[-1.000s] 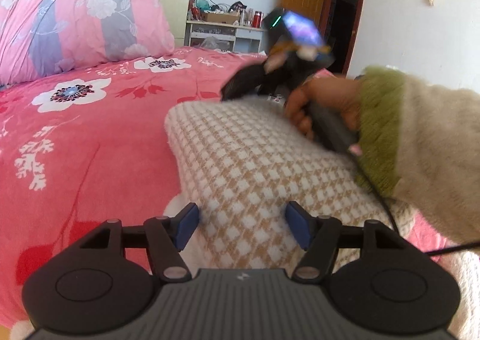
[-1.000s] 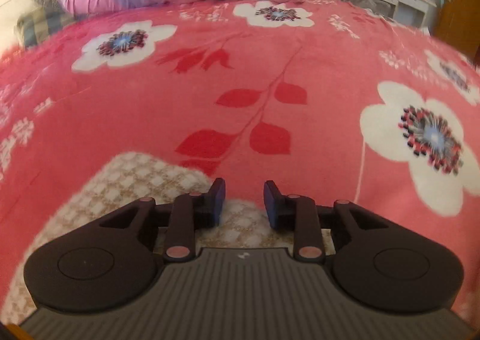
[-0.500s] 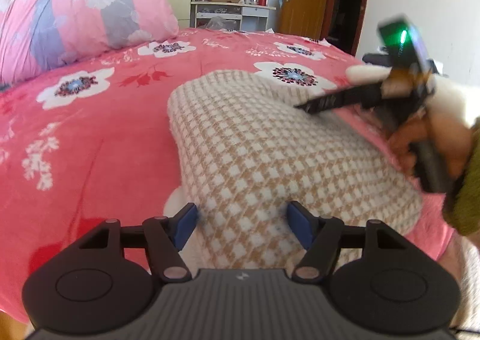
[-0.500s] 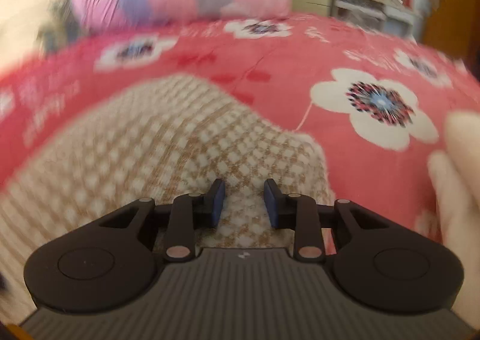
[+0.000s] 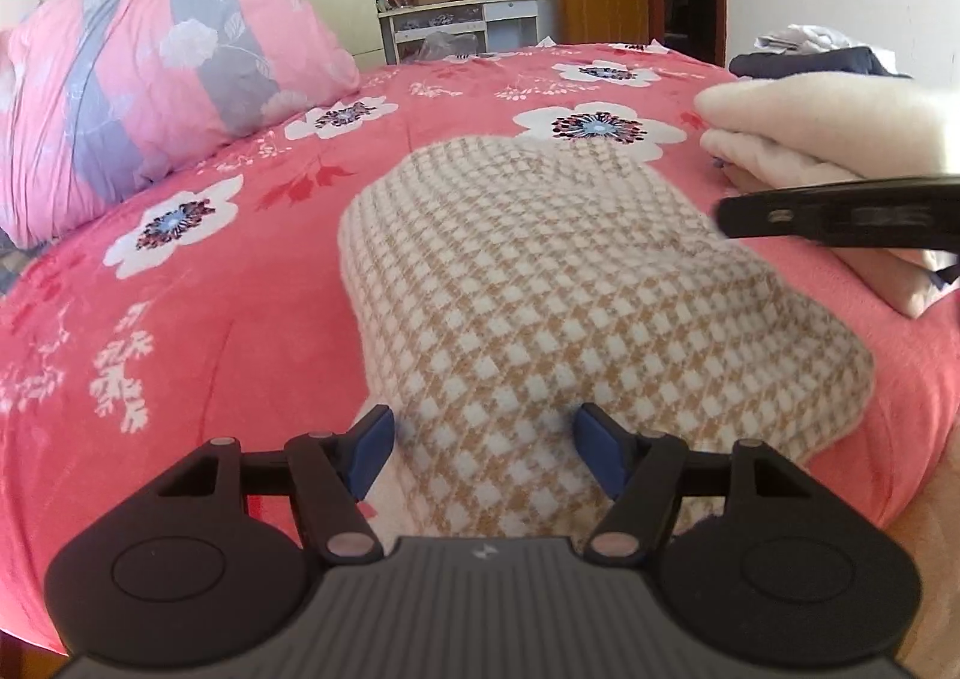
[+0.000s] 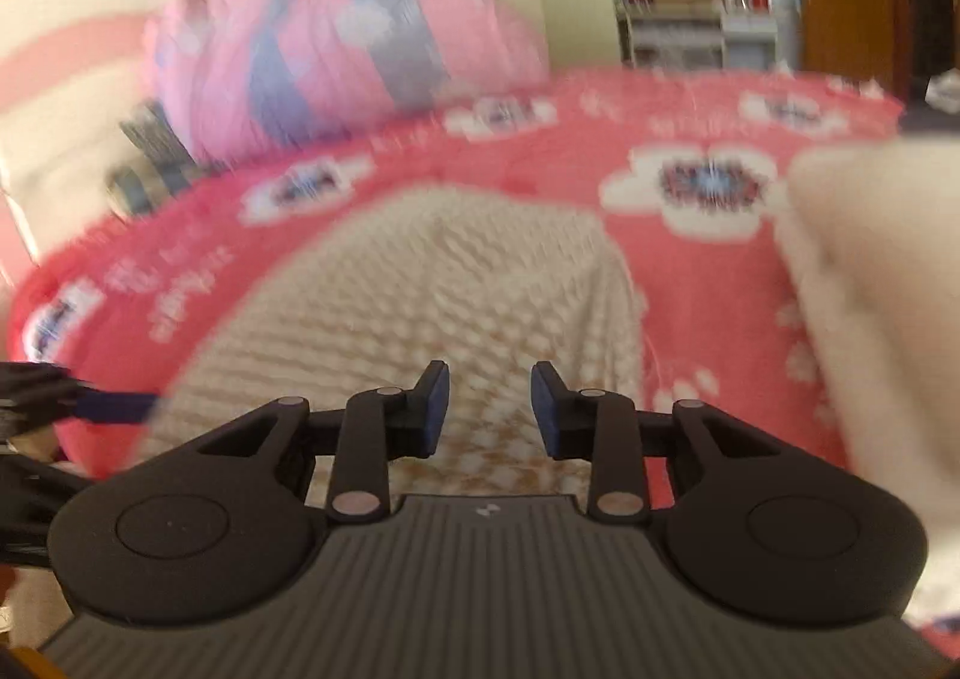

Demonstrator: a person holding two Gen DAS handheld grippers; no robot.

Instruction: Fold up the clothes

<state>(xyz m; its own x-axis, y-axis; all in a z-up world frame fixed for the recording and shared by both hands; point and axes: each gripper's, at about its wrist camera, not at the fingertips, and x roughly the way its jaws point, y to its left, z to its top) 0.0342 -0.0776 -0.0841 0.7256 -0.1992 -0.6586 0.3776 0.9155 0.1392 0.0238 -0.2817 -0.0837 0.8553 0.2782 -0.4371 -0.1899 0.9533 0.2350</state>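
My left hand-held gripper (image 5: pixel 483 448) gapes empty over the folded checked garment (image 5: pixel 576 283); right hand-held gripper (image 6: pixel 489 409) apart, empty, fold apparently finished.

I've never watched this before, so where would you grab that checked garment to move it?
Probably at the near edge of the checked garment, coming in low from the front. It lies folded in a thick, flat block on the bed, and the open left gripper already straddles that near end, so the layers could be pinched together.

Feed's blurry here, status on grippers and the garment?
Left gripper open, empty. Right gripper open, empty. Checked garment folded on bed. Cream pile beside it, nothing blocking.
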